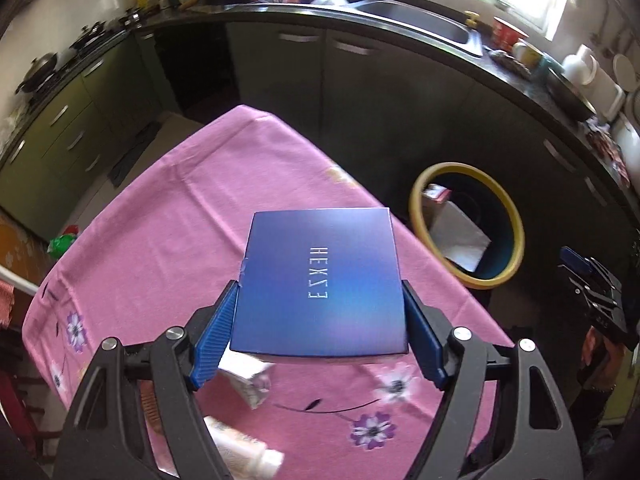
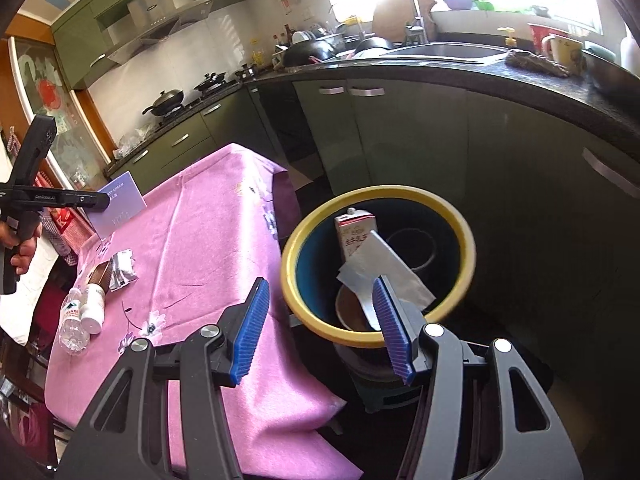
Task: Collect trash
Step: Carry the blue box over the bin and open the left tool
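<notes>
In the yellow-rimmed bin: milk carton, paper, cup.

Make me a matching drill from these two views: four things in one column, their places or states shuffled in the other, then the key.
Things
1. blue box
2. milk carton
3. clear bottle
4. right claw

Places or states
A. lying on the pink tablecloth
B. open, holding nothing
C. inside the yellow-rimmed bin
D. gripped by the left claw

Pairs: 1-D, 2-C, 3-A, 4-B
</notes>
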A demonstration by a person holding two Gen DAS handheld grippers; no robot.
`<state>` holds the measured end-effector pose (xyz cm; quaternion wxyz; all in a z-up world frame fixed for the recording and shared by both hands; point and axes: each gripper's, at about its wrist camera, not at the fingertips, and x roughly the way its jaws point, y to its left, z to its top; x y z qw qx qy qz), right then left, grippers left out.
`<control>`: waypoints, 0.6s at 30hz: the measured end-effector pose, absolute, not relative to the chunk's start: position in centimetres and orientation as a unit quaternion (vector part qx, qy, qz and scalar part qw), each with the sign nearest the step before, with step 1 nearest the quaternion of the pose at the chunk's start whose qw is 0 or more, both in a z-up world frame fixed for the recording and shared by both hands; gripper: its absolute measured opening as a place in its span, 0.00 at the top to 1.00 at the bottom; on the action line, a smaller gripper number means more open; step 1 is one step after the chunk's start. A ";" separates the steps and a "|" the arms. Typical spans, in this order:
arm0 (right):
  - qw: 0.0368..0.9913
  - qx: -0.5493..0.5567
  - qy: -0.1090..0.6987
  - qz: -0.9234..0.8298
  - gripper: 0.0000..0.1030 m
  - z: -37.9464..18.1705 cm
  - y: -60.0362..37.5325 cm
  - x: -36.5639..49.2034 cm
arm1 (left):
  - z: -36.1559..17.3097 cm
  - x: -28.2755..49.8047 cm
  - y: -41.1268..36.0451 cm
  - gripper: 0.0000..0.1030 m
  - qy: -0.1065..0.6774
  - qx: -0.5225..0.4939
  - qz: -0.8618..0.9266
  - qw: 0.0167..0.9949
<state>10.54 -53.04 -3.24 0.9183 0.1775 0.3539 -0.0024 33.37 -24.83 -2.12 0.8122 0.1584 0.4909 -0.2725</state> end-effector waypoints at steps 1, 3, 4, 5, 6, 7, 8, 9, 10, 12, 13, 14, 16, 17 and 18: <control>0.918 0.181 0.352 -0.012 0.48 -3.2 -53.8 9.9 | -2.4 32.8 -26.5 0.29 0.489 0.162 -0.289 0.807; 0.918 0.189 0.349 -0.028 0.48 -3.2 -55.3 8.7 | -3.1 31.9 -30.0 0.29 0.488 0.171 -0.321 0.794; 0.917 0.192 0.348 -0.036 0.48 -3.2 -56.0 8.2 | -3.5 31.6 -31.7 0.29 0.488 0.175 -0.333 0.787; 0.916 0.196 0.347 -0.042 0.48 -3.3 -56.6 7.7 | -4.0 31.3 -33.5 0.29 0.489 0.180 -0.345 0.781; 0.916 0.200 0.346 -0.049 0.48 -3.3 -57.2 7.1 | -4.6 31.0 -35.3 0.29 0.490 0.183 -0.359 0.773; 0.915 0.204 0.345 -0.054 0.48 -3.4 -57.7 6.6 | -5.2 30.7 -36.9 0.29 0.491 0.186 -0.370 0.766; 0.914 0.208 0.344 -0.059 0.48 -3.5 -58.1 6.2 | -5.8 30.5 -38.6 0.29 0.492 0.190 -0.379 0.760; 0.912 0.212 0.344 -0.064 0.48 -3.6 -58.6 5.8 | -6.4 30.4 -40.0 0.29 0.492 0.193 -0.386 0.756; 0.911 0.216 0.344 -0.069 0.48 -3.8 -59.0 5.4 | -7.0 30.2 -41.4 0.29 0.491 0.196 -0.392 0.753; 0.908 0.224 0.345 -0.075 0.48 -4.1 -59.5 4.9 | -8.1 30.2 -43.8 0.28 0.483 0.202 -0.400 0.752; 0.907 0.227 0.346 -0.077 0.48 -4.2 -59.7 4.7 | -8.6 30.3 -44.7 0.27 0.478 0.204 -0.400 0.755; 0.906 0.229 0.347 -0.079 0.48 -4.3 -59.8 4.6 | -8.9 30.3 -45.3 0.26 0.473 0.204 -0.399 0.758; 0.905 0.232 0.348 -0.078 0.48 -4.6 -59.9 4.4 | -9.0 30.3 -45.6 0.23 0.465 0.199 -0.394 0.767; 0.904 0.233 0.350 -0.077 0.48 -4.8 -59.8 4.4 | -8.8 30.2 -45.3 0.23 0.464 0.190 -0.396 0.769; 0.903 0.233 0.353 -0.074 0.48 -4.9 -59.8 4.4 | -8.5 30.3 -44.8 0.22 0.466 0.181 -0.400 0.768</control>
